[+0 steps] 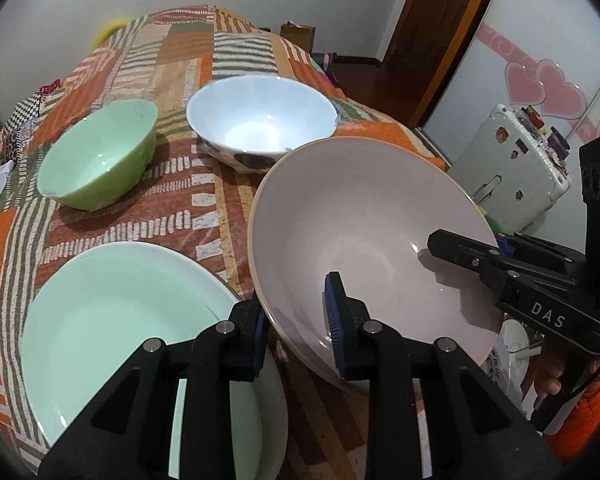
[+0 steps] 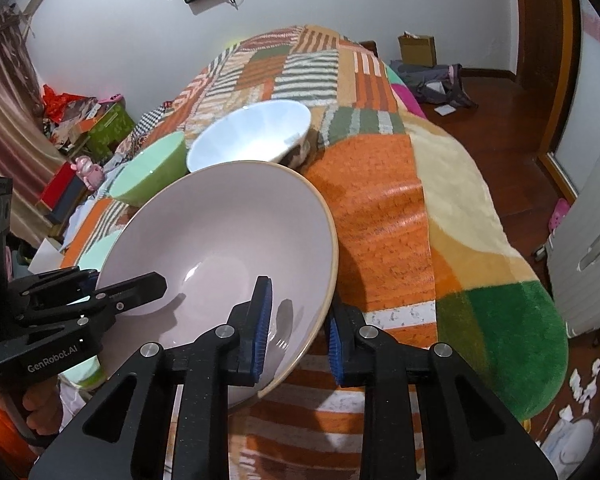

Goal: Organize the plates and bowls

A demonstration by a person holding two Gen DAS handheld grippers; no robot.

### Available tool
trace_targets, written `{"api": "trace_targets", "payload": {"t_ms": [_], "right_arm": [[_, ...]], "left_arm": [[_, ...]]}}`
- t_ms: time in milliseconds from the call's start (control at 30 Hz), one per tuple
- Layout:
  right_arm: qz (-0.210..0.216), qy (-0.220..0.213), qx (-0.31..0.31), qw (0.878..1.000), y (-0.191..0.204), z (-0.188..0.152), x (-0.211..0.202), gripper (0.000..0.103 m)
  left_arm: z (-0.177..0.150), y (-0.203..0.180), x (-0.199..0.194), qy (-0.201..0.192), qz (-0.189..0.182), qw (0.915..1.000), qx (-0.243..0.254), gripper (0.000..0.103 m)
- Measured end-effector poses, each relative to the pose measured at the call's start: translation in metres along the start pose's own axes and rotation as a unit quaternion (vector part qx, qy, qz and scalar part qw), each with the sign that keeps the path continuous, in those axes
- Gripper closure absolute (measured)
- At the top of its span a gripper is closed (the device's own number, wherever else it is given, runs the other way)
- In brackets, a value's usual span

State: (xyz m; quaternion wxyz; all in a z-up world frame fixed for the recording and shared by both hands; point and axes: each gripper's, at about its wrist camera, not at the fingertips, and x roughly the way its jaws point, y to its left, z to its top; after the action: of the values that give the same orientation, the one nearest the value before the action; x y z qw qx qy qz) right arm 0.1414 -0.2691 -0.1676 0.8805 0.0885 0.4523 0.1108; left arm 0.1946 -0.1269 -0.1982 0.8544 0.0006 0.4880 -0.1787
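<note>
Green bowl (image 1: 100, 156): far left on the patterned blanket (image 1: 204, 216), upright.
Green plate (image 1: 112, 316): near left, flat on the blanket, under the left tool's outer finger.
White bowl (image 1: 262, 120): behind the centre, upright, just beyond the pink bowl.
Left tool (image 1: 298, 328): its fingers straddle the pink bowl's near rim, one inside, one outside; whether the pads press it I cannot tell.
Pink bowl (image 1: 363, 232): tilted, raised between both tools.
Right tool (image 2: 296, 334): straddles the opposite rim likewise; contact unclear.
</note>
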Motion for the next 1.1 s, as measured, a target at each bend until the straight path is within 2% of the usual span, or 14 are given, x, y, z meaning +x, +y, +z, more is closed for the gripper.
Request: {"api": "trace_targets", "payload": {"t_ms": [500, 1100], "right_arm": [[0.016, -0.031, -0.037, 0.999, 0.052, 0.014, -0.009, 0.081], [0.064, -0.026, -0.104, 0.992, 0.149, 0.017, 0.012, 0.081]], "left_arm": [[-0.011, 0.028, -0.061, -0.054, 0.012, 0.9983, -0.018, 0.077], [-0.059, 0.112, -0.128, -0.1, 0.052, 0.9896, -0.09, 0.077]]}}
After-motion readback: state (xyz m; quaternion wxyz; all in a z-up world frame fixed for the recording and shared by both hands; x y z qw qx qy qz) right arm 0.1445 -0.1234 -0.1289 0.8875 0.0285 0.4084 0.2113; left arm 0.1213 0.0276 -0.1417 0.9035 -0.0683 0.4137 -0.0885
